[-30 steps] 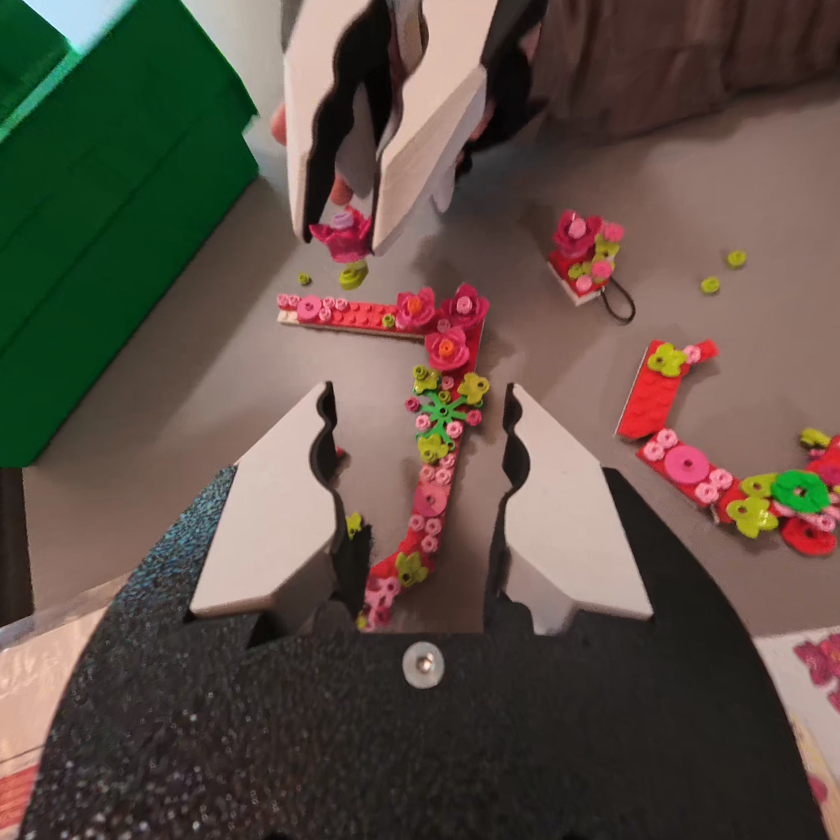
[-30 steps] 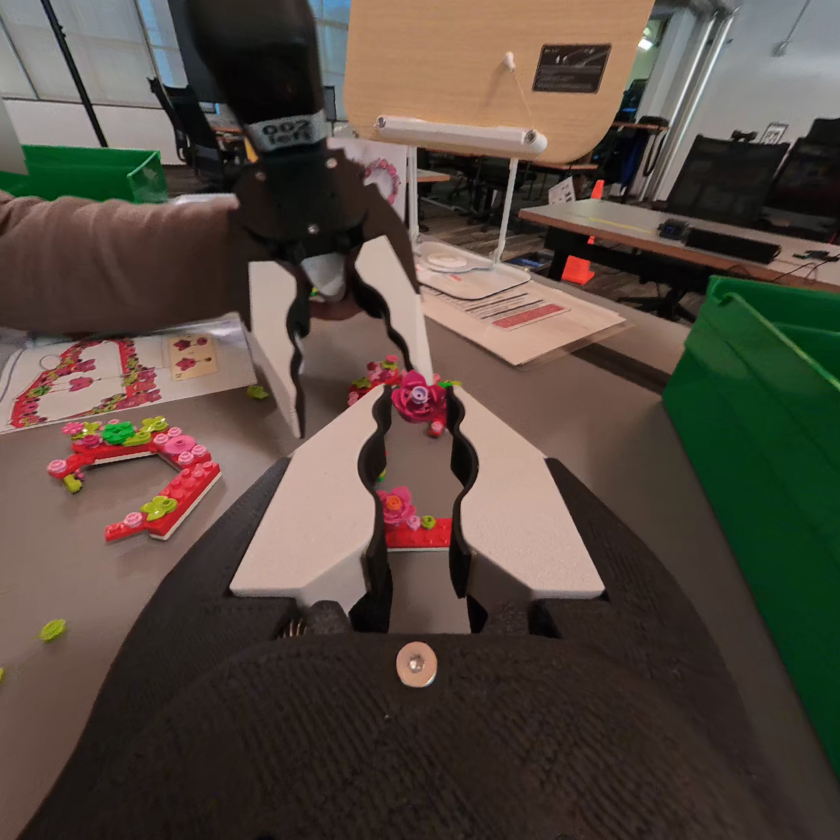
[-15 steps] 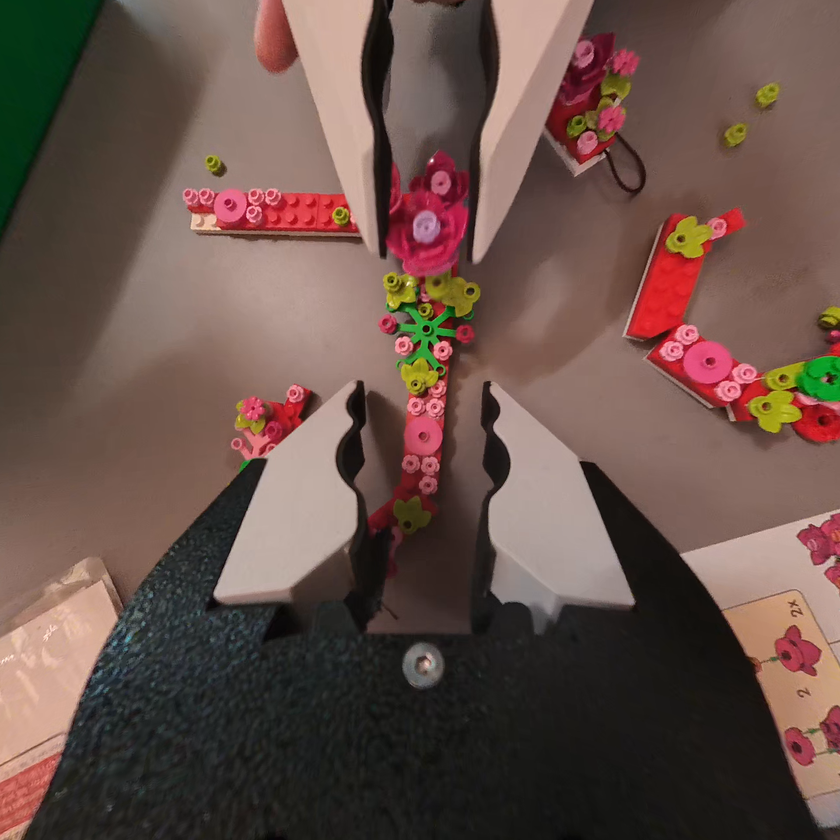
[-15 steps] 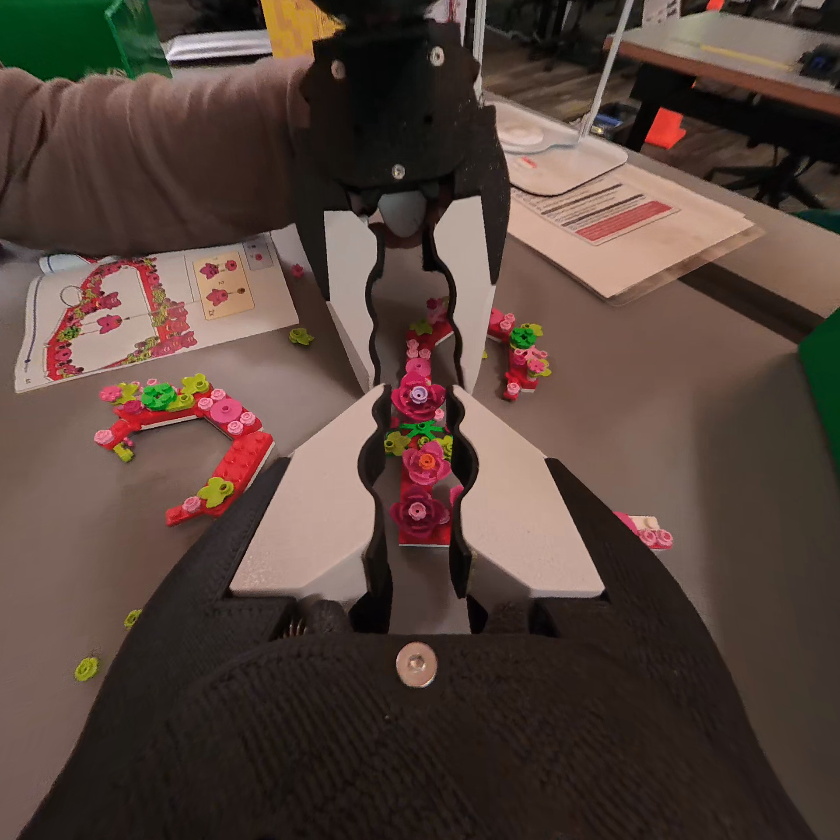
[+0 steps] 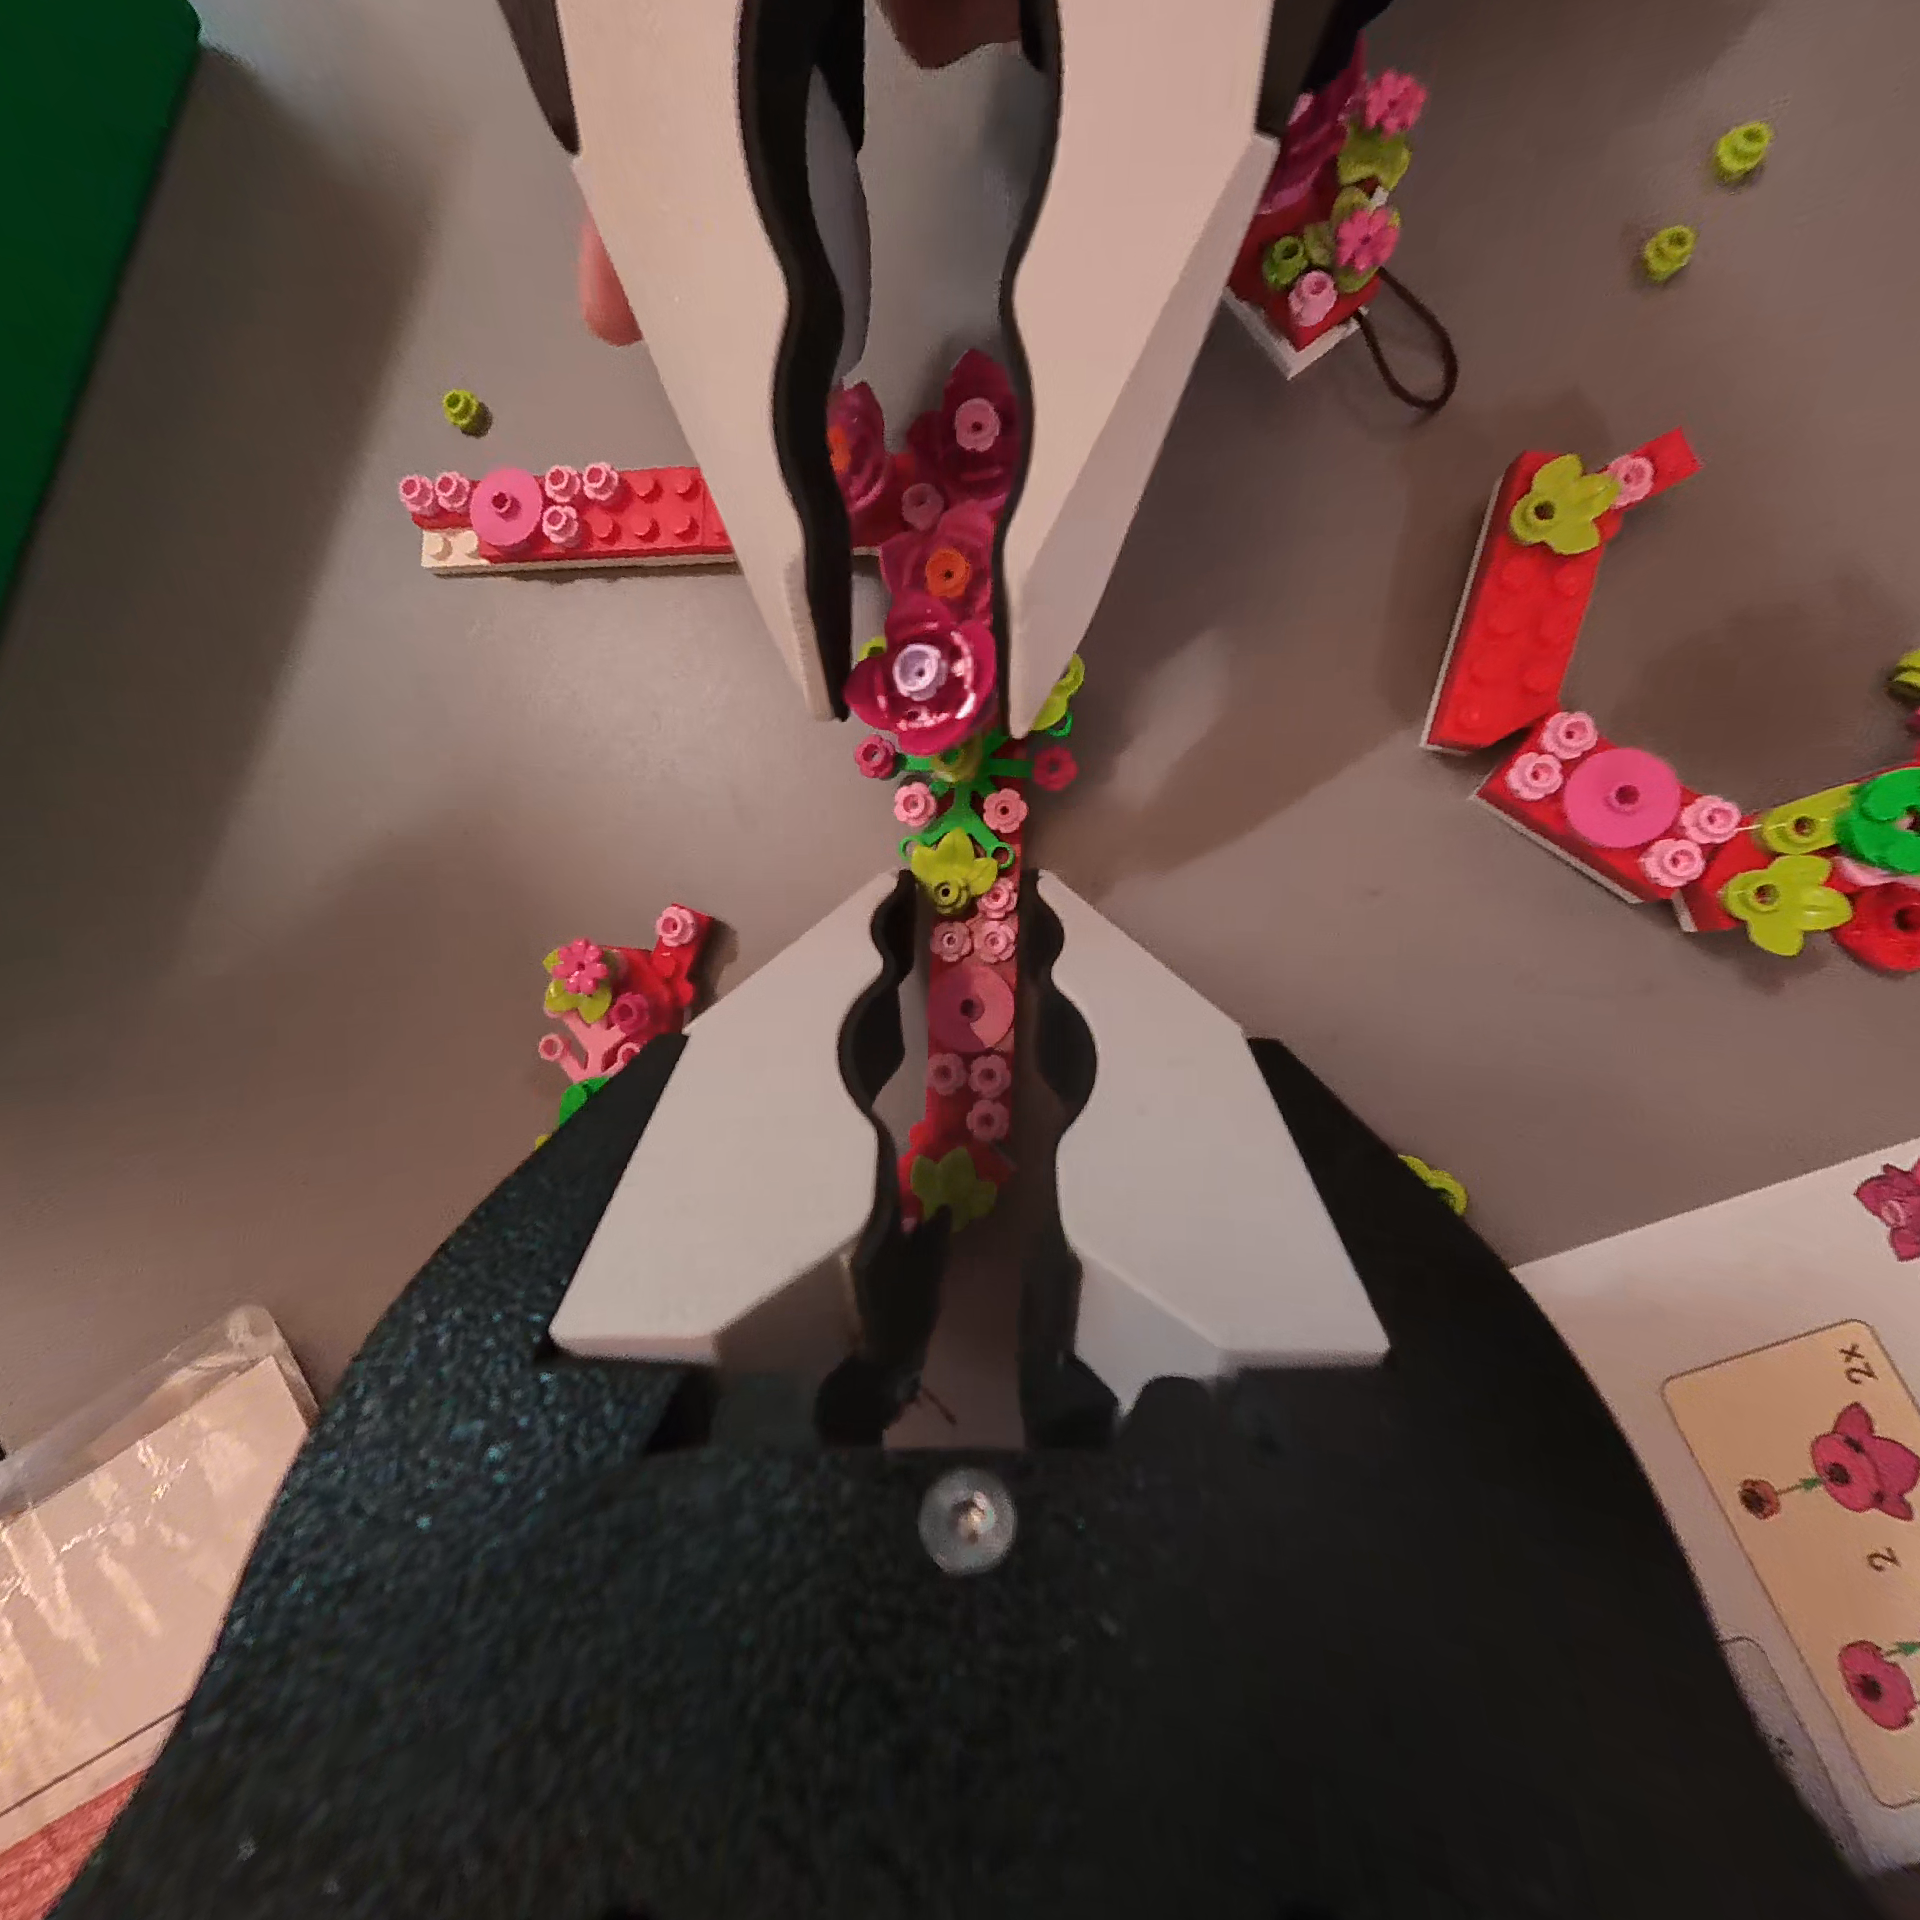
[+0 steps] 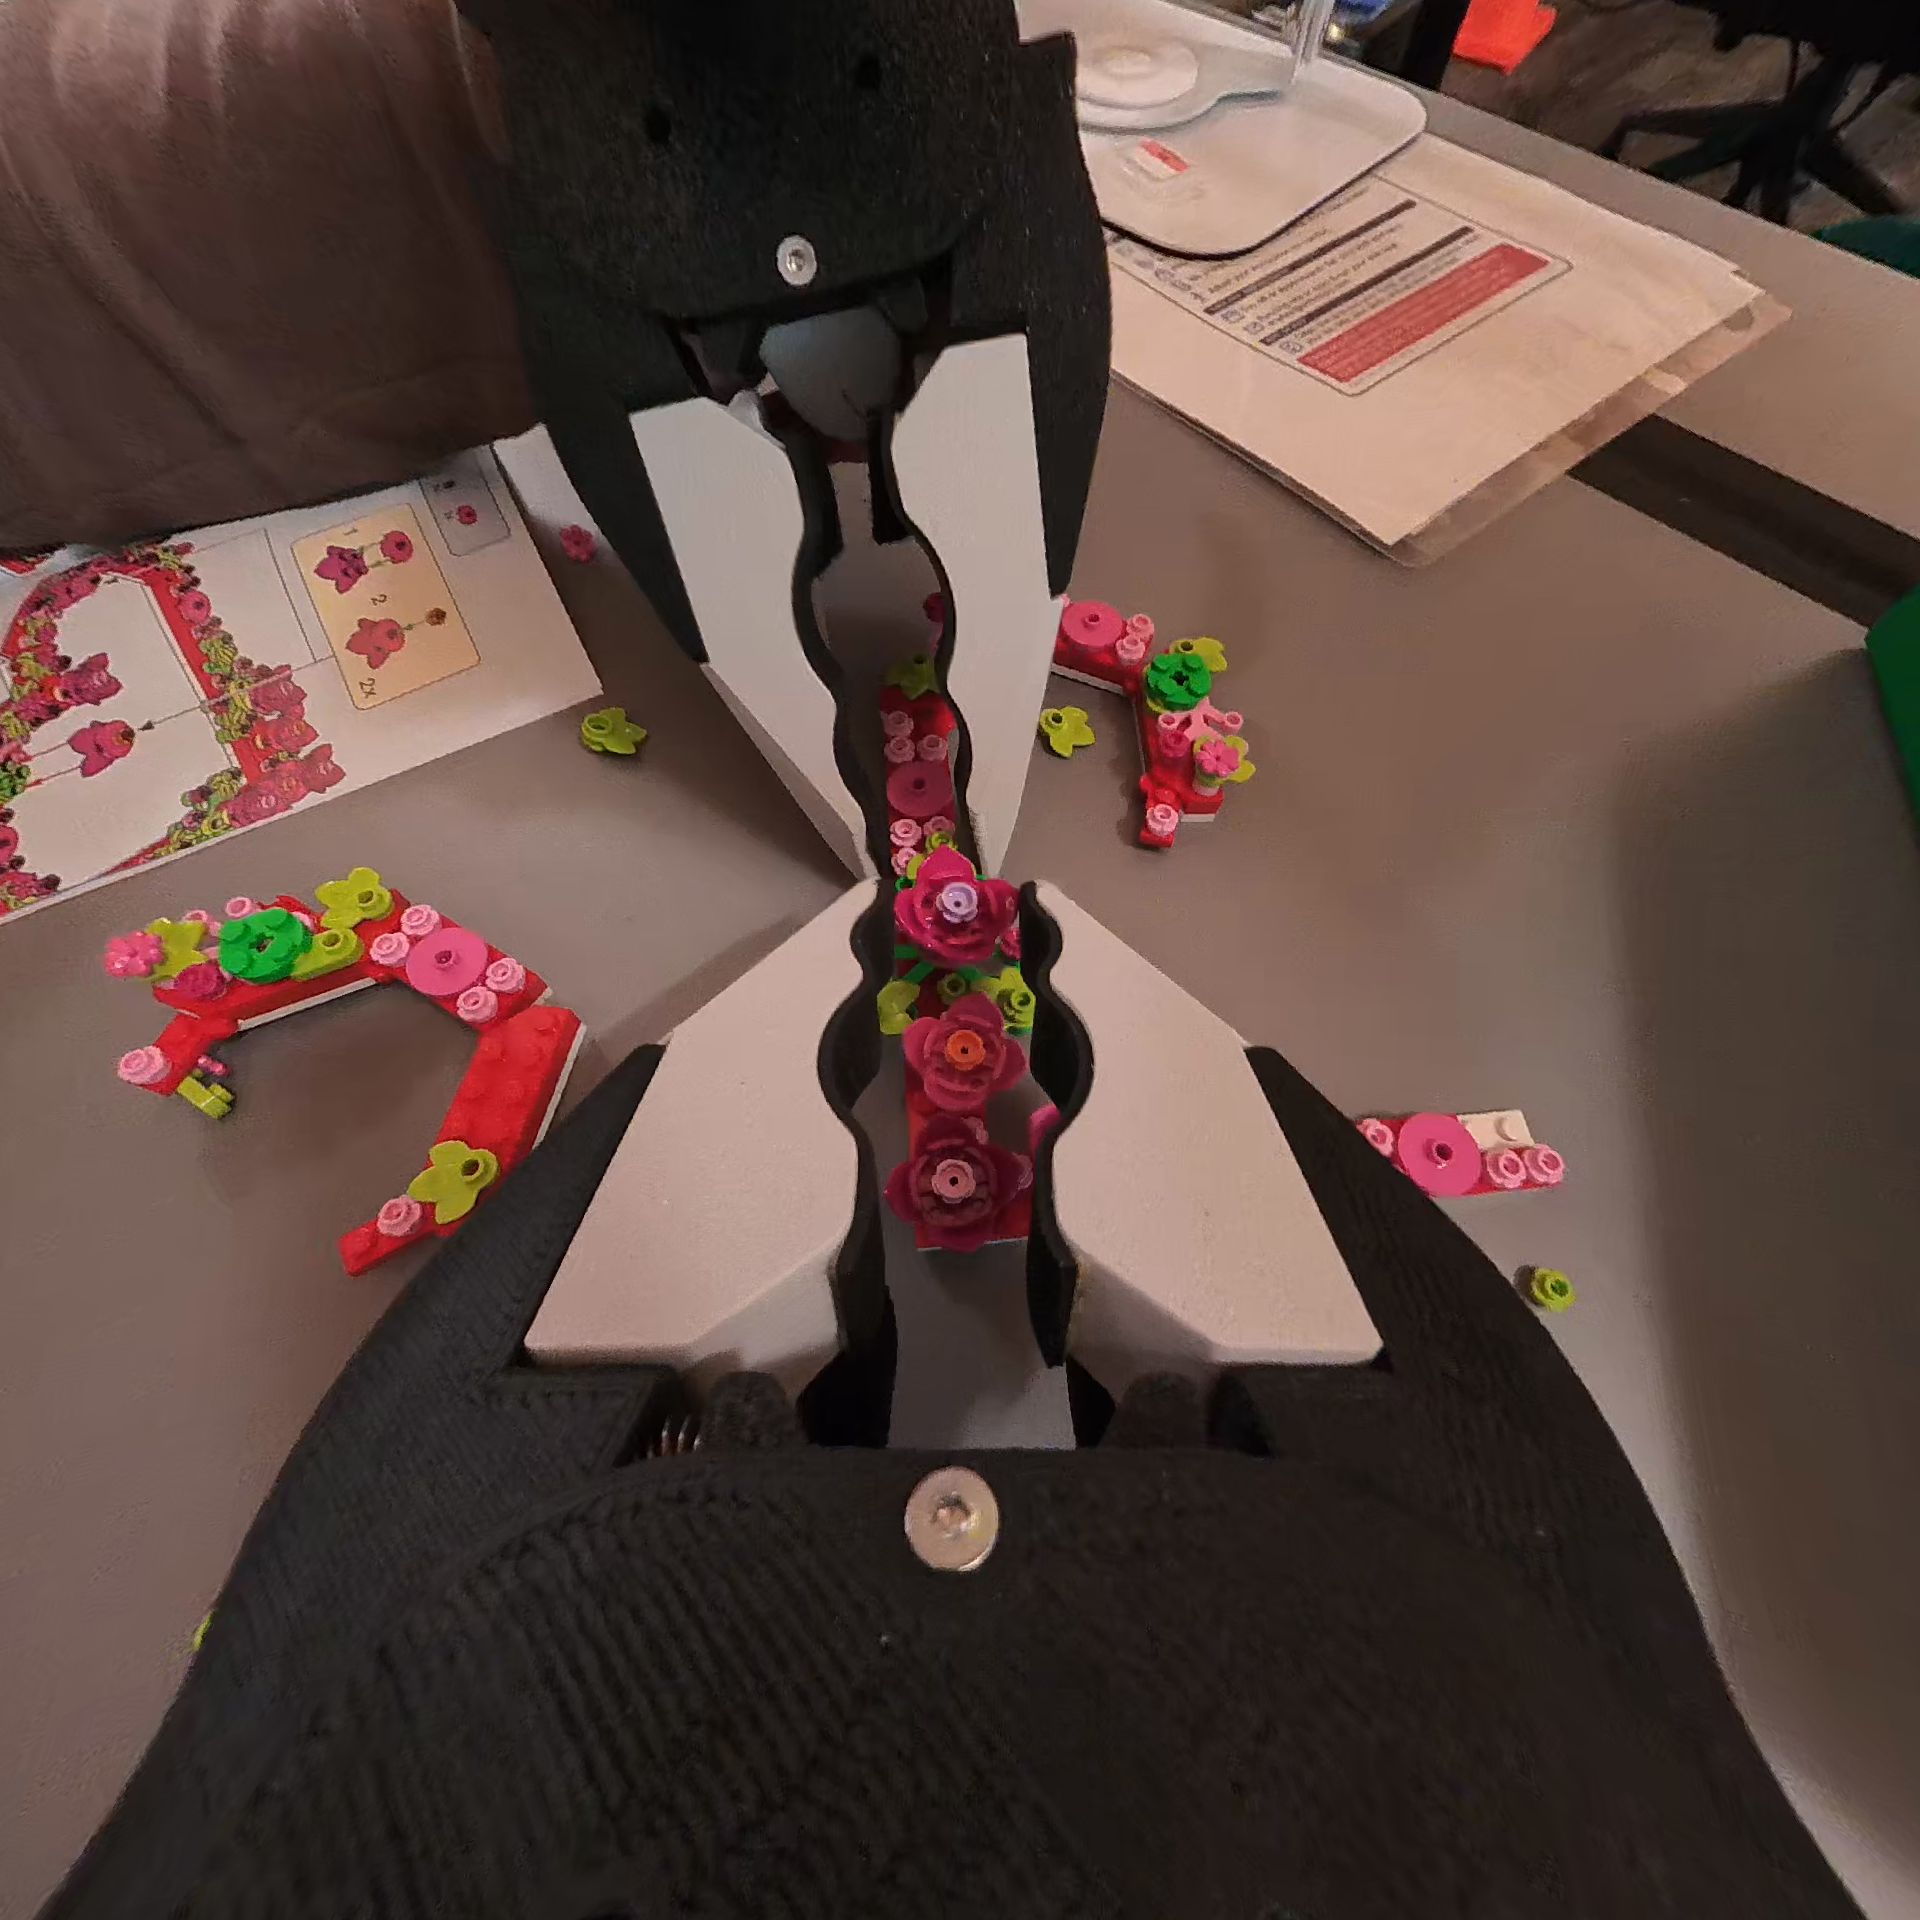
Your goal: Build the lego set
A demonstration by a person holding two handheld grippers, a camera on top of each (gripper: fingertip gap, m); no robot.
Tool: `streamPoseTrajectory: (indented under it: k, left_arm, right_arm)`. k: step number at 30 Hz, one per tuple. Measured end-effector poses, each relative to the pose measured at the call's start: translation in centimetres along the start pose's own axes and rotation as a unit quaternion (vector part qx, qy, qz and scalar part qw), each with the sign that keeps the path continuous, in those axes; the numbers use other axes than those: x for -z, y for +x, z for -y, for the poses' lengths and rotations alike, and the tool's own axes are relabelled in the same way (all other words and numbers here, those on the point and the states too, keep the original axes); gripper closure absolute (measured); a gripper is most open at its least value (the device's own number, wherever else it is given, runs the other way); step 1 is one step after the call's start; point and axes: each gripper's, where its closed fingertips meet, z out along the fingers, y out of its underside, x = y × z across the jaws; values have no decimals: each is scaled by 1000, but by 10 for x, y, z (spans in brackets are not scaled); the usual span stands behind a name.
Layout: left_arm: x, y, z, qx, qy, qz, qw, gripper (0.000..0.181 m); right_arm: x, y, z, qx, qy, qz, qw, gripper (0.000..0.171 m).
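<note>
A long red strip (image 5: 971, 1013) studded with pink, lime and green flowers lies on the grey table. My left gripper (image 5: 968, 881) straddles its near half with the pads against its sides, shut on it. It also shows in the right wrist view (image 6: 930, 862), reaching down from above. My right gripper (image 6: 951, 894) is shut on a magenta flower with a lilac centre (image 6: 954, 914). It holds the flower right over the strip's green leaf piece (image 5: 961, 795), beside two flowers fixed to the strip (image 6: 961, 1055). I cannot tell whether it touches. The right gripper (image 5: 925, 722) comes in from the top in the left wrist view.
Other red flowered sections lie around: an angled one (image 5: 1538, 613) on the right, a flat bar (image 5: 582, 520) at left, a small one with a cord (image 5: 1320, 249), another (image 6: 1174, 717). Instruction sheet (image 5: 1766, 1455), loose lime pieces (image 5: 1668, 249), green bin (image 5: 62, 260), papers (image 6: 1403, 312). Tip to tip, the grippers are about 4 cm apart.
My right gripper has brought the magenta flower down from above the table to just over the strip. My left gripper has moved forward along the strip and closed from open onto its sides.
</note>
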Motion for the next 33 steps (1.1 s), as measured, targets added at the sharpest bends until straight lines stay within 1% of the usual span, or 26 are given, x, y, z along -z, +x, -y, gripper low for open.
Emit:
streamPoseTrajectory:
  k: [1,8,15,23,28,33]
  left_arm:
    - [0,0,0,2,1,-1,1000,164]
    - [0,0,0,6,0,-7,1000,165]
    - [-1,1,0,11,-3,-9,1000,167]
    - [-1,1,0,18,1,-14,1000,167]
    - [-1,1,0,21,3,-16,1000,167]
    - [-1,1,0,21,1,-16,1000,167]
  right_arm:
    - [0,0,-1,0,-6,-6,1000,149]
    - [1,3,-4,26,-52,-38,998,149]
    - [-5,2,-10,31,-92,-61,993,149]
    - [-5,2,-11,65,-110,-74,989,149]
    - [-5,2,-12,67,-114,-73,989,149]
    - [-3,3,-13,94,-134,-87,983,149]
